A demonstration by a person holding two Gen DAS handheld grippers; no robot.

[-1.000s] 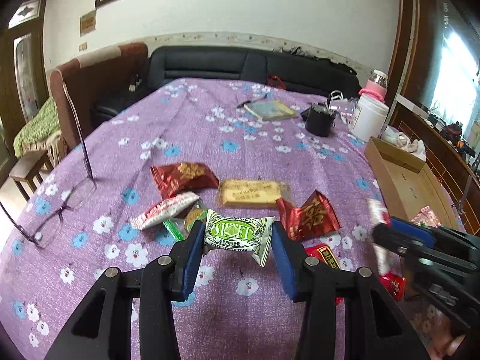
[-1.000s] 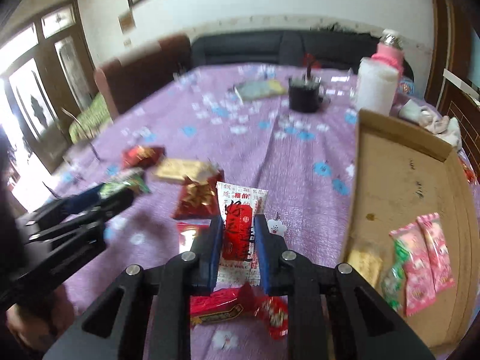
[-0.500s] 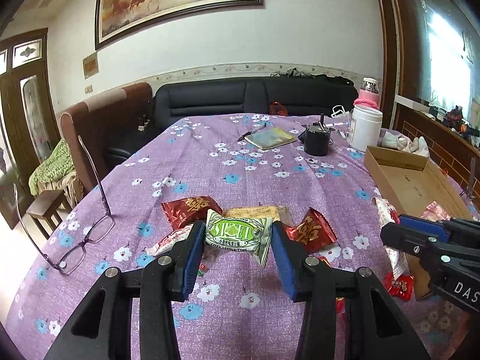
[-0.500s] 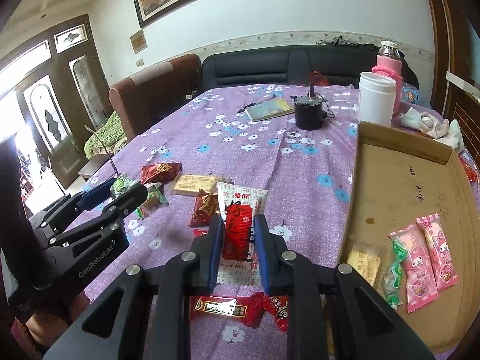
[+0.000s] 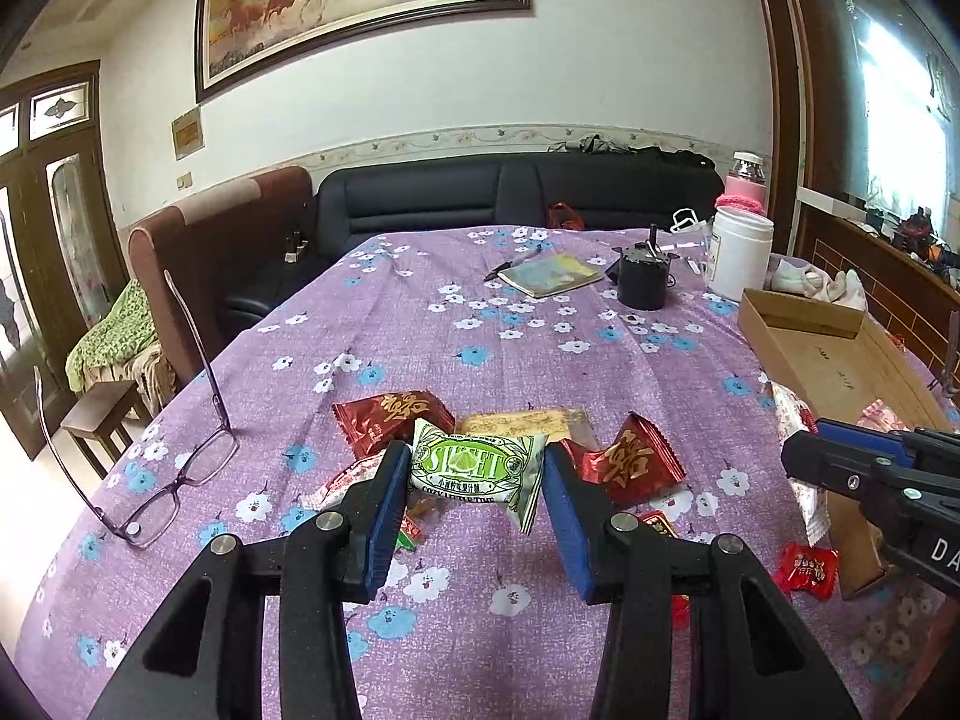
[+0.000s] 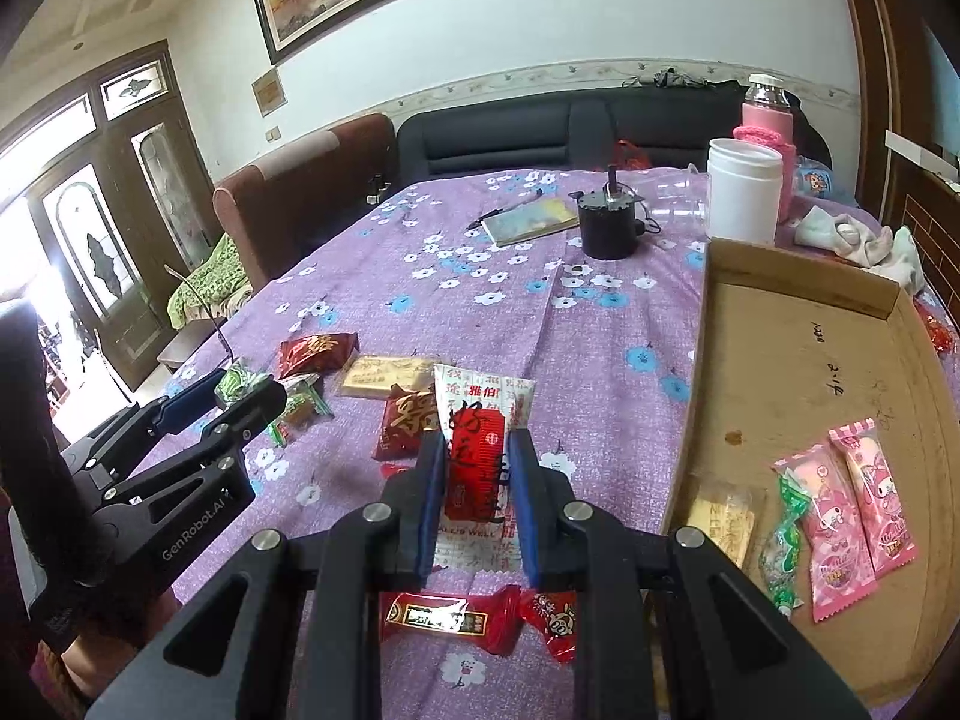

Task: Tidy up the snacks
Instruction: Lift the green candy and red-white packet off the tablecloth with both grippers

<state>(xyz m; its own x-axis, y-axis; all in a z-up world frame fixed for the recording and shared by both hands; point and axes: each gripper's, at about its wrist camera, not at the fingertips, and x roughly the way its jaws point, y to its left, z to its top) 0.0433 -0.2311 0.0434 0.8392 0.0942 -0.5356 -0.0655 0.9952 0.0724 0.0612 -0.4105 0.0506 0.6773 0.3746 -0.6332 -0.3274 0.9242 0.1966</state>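
My left gripper point(image 5: 469, 480) is shut on a green and white snack packet point(image 5: 474, 469) and holds it above the purple flowered tablecloth point(image 5: 540, 336). My right gripper point(image 6: 477, 480) is shut on a red and white snack packet point(image 6: 483, 450), held above the cloth just left of the cardboard tray point(image 6: 798, 372). The tray holds two pink packets point(image 6: 852, 498), a green one point(image 6: 783, 534) and a yellow biscuit point(image 6: 723, 519). Loose snacks lie on the cloth: red packets point(image 5: 390, 420) point(image 5: 630, 462), a yellow biscuit bar point(image 5: 522, 423), and red candies point(image 6: 456, 615) under the right gripper. The left gripper also shows in the right wrist view point(image 6: 240, 387).
Glasses point(image 5: 174, 468) lie at the table's left edge. A black pot point(image 5: 642, 279), a notebook point(image 5: 549, 276), a white jar point(image 5: 738, 258) and a pink bottle point(image 5: 744, 186) stand at the far side. A cloth point(image 6: 858, 237) lies behind the tray. A black sofa point(image 5: 516, 192) is beyond.
Both grippers have risen and tilted up while keeping their packets; more of the room and wall shows now. The snacks on the cloth have not moved.
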